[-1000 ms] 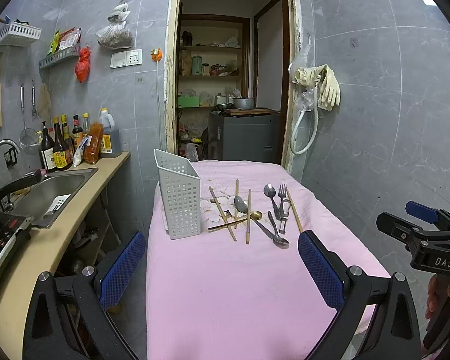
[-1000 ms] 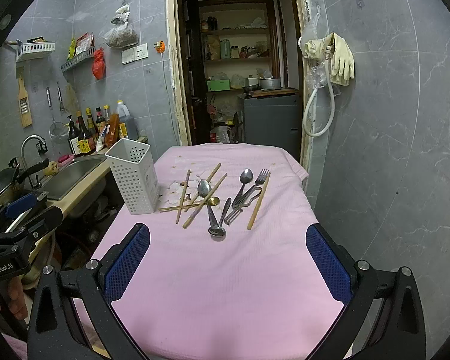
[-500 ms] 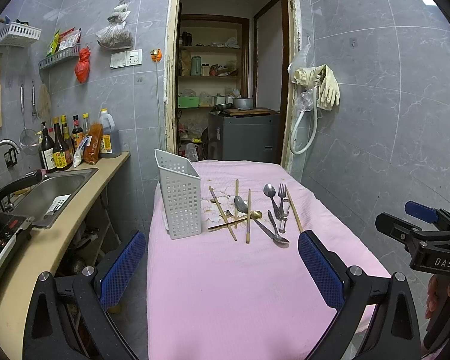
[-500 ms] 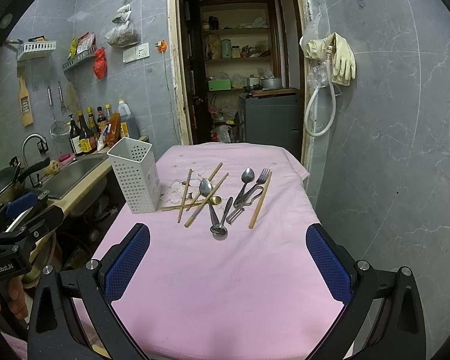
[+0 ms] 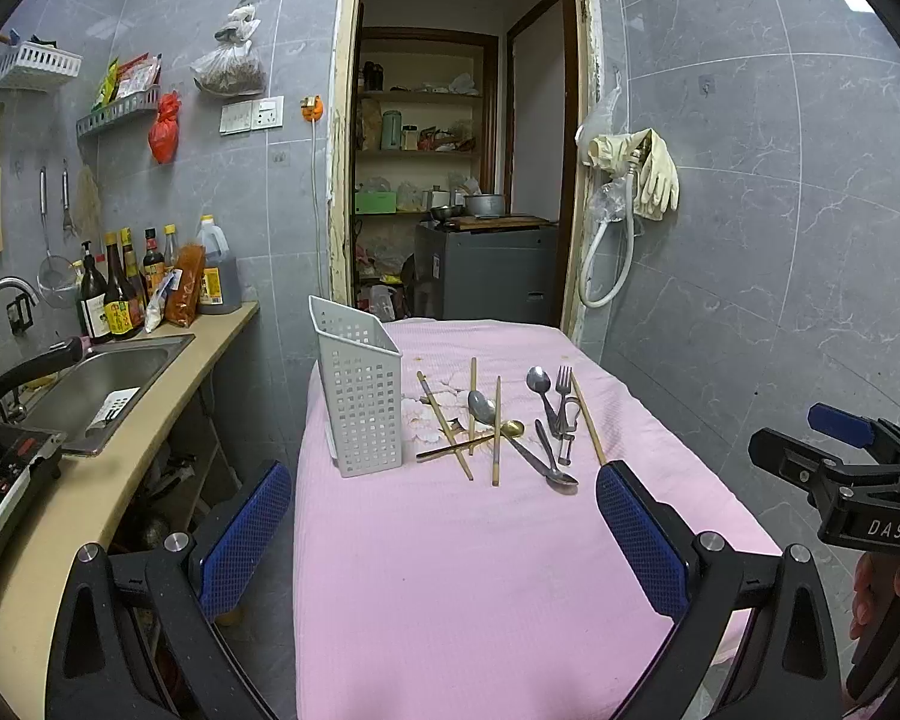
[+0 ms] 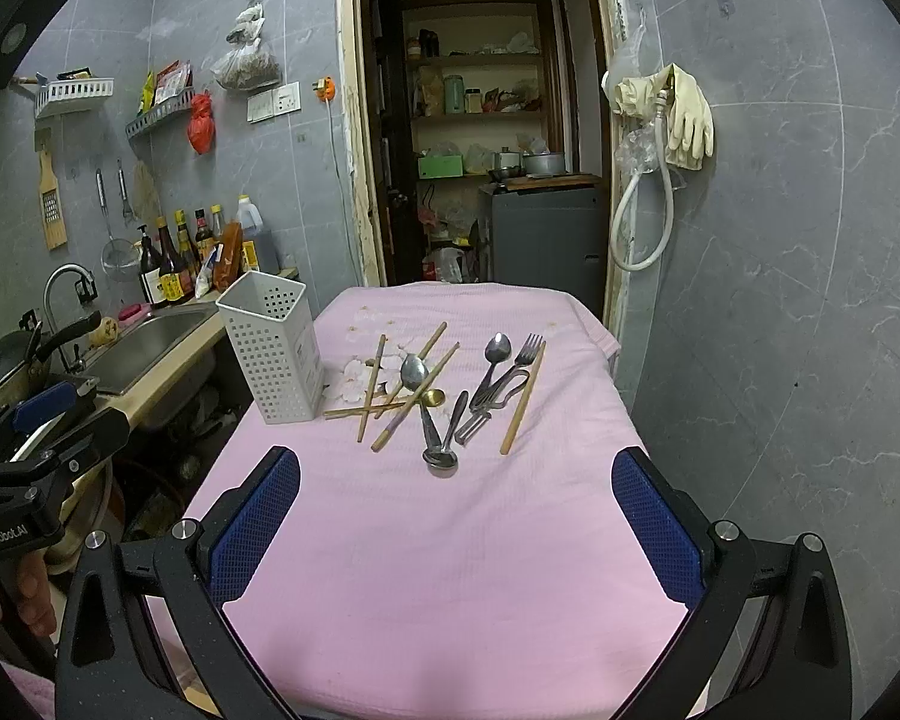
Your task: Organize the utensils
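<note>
A white perforated utensil holder (image 5: 361, 396) (image 6: 273, 348) stands upright on the left of the pink-covered table (image 5: 450, 570) (image 6: 450, 552). To its right lies a loose pile of utensils: several wooden chopsticks (image 5: 496, 429) (image 6: 413, 397), spoons (image 5: 481, 407) (image 6: 415, 372), a fork (image 5: 564, 383) (image 6: 525, 351) and a peeler (image 6: 477, 425). My left gripper (image 5: 444, 531) is open and empty above the table's near end. My right gripper (image 6: 456, 525) is open and empty, also short of the pile.
A counter with a sink (image 5: 99, 378), sauce bottles (image 5: 117, 294) and a cooktop (image 5: 0, 480) runs along the left. A doorway (image 5: 462, 192) with shelves lies behind the table. A hose and gloves (image 5: 636, 180) hang on the right wall.
The right wrist view has edged slightly closer to the table. The left gripper has barely moved. Nothing on the table has shifted.
</note>
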`<state>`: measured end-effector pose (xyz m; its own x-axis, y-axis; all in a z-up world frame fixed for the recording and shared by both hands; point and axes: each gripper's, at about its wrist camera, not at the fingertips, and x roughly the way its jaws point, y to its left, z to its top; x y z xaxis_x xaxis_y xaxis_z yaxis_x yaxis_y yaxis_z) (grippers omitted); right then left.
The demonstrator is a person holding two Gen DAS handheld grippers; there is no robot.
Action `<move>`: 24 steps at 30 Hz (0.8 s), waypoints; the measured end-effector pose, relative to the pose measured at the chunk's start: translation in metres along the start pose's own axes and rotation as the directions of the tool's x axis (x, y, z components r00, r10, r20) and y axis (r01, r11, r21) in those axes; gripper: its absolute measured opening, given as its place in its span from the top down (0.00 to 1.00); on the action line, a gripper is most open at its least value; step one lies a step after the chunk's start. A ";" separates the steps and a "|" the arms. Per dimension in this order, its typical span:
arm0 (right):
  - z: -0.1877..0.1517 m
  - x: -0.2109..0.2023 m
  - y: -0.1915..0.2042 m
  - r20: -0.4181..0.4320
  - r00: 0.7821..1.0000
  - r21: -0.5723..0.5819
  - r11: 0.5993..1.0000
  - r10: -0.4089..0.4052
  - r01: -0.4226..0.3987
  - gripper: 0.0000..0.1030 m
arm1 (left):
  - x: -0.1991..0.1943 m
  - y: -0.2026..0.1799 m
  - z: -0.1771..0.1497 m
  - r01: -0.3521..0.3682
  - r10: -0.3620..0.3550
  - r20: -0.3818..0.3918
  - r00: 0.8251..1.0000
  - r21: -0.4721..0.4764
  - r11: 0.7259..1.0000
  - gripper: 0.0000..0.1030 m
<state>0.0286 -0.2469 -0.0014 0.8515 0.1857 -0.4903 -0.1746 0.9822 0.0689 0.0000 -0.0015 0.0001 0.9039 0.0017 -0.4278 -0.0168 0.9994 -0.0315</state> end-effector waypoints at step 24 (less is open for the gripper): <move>-0.004 0.002 0.002 -0.011 1.000 0.000 1.000 -0.001 0.001 0.01 | 0.006 -0.011 -0.013 0.001 -0.001 -0.007 1.000 -0.001 1.000 0.01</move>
<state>0.0279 -0.2448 -0.0062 0.8463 0.1844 -0.4997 -0.1735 0.9824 0.0687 0.0002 -0.0124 -0.0137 0.9011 0.0004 -0.4337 -0.0161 0.9993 -0.0325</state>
